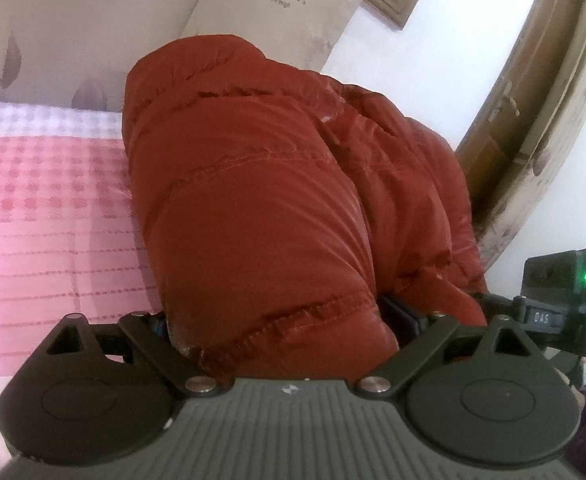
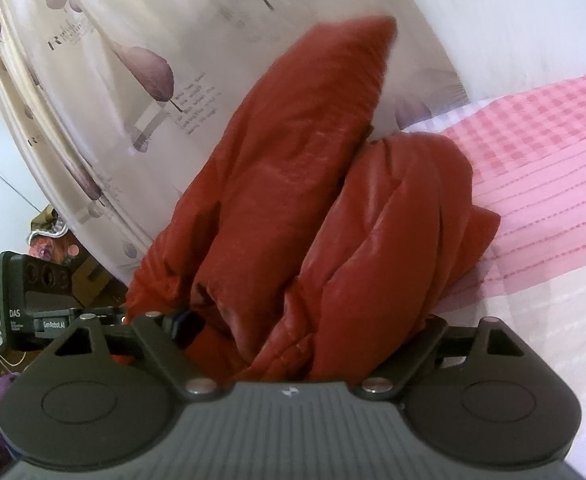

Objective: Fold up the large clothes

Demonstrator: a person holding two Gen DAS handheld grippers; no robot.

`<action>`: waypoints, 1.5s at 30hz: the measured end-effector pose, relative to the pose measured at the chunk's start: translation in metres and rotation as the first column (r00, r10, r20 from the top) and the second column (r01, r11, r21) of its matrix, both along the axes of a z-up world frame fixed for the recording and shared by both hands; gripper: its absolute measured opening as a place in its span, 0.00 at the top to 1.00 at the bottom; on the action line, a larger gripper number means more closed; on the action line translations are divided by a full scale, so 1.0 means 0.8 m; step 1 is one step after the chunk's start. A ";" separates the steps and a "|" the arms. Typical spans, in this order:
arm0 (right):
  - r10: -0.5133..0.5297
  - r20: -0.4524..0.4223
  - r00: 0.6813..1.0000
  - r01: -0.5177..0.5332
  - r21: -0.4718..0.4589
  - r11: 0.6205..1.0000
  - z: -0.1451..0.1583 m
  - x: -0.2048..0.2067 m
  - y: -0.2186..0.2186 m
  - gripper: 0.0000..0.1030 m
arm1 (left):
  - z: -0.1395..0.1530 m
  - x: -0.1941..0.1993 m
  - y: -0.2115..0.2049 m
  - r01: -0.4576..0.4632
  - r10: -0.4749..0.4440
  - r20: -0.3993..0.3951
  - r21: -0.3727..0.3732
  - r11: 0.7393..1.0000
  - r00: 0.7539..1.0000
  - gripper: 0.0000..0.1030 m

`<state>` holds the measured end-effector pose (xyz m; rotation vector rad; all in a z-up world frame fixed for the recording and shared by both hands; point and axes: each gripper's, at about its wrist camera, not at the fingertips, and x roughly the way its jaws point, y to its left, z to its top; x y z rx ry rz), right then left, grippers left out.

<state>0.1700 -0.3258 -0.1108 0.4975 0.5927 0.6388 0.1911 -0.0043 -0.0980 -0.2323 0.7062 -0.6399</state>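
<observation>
A large red padded jacket (image 1: 261, 200) fills the middle of the left wrist view, bunched and lifted above the pink checked bedspread (image 1: 45, 208). My left gripper (image 1: 281, 320) is shut on a stitched edge of the jacket, which hides the fingertips. In the right wrist view the same jacket (image 2: 293, 200) hangs in thick folds in front of the headboard. My right gripper (image 2: 301, 328) is shut on another bunched part of it; its fingertips are buried in the fabric. The other gripper's body shows at each view's edge (image 1: 561, 304).
A padded headboard (image 2: 133, 80) with purple leaf prints and text stands behind the bed. A wooden door (image 1: 517, 92) and a white wall lie to the right in the left wrist view. The bedspread also shows in the right wrist view (image 2: 541, 184). Clutter sits at the far left (image 2: 53, 240).
</observation>
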 end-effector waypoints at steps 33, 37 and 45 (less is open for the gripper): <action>0.159 0.073 0.985 -0.157 -0.033 0.987 0.076 -0.017 0.155 0.15 | 0.065 -0.085 0.138 -0.204 0.198 0.146 0.024 0.979 0.969 0.10; 0.187 0.081 0.979 -0.186 -0.026 0.982 0.085 -0.008 0.183 0.15 | 0.077 -0.088 0.164 -0.243 0.234 0.169 0.033 0.969 0.957 0.10; 0.246 0.109 0.963 -0.246 -0.013 0.969 0.097 0.016 0.242 0.15 | 0.095 -0.083 0.217 -0.326 0.310 0.207 0.044 0.944 0.928 0.10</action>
